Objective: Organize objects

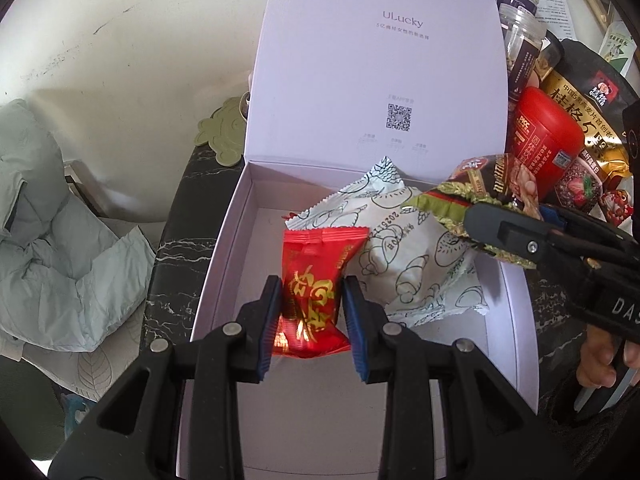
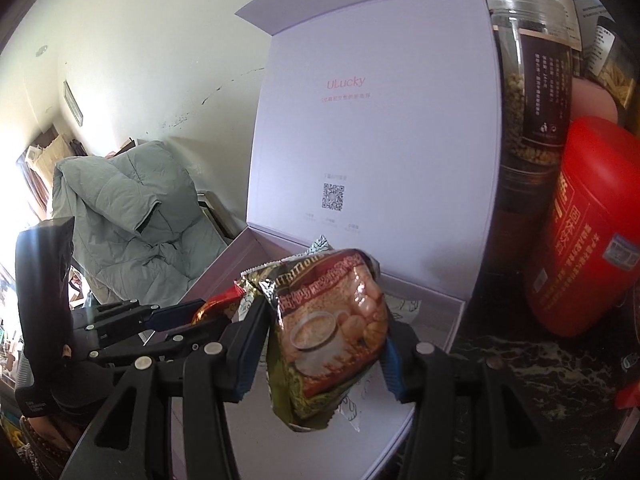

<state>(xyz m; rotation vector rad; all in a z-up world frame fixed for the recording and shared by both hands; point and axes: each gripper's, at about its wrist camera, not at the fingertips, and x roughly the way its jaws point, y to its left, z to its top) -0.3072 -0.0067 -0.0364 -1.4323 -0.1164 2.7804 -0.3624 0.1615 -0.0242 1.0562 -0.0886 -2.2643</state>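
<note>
Left gripper (image 1: 311, 312) pinches a red candy packet (image 1: 316, 280) over the white gift box (image 1: 224, 240). Right gripper (image 2: 320, 344) clamps a cereal sachet (image 2: 332, 340), at 2 o'clock from the candy

red canister (image 2: 592, 240) cut off right, jar labels (image 2: 548, 80) blurred

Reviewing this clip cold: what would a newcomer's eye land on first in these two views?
Probably the open pale lilac box with its lid standing upright, a white printed packet lying inside. The left gripper holds a red and gold packet over the box's near half, and the right gripper holds a green and brown cereal sachet above the box's right side. A red canister stands out among the jars to the right.
</note>
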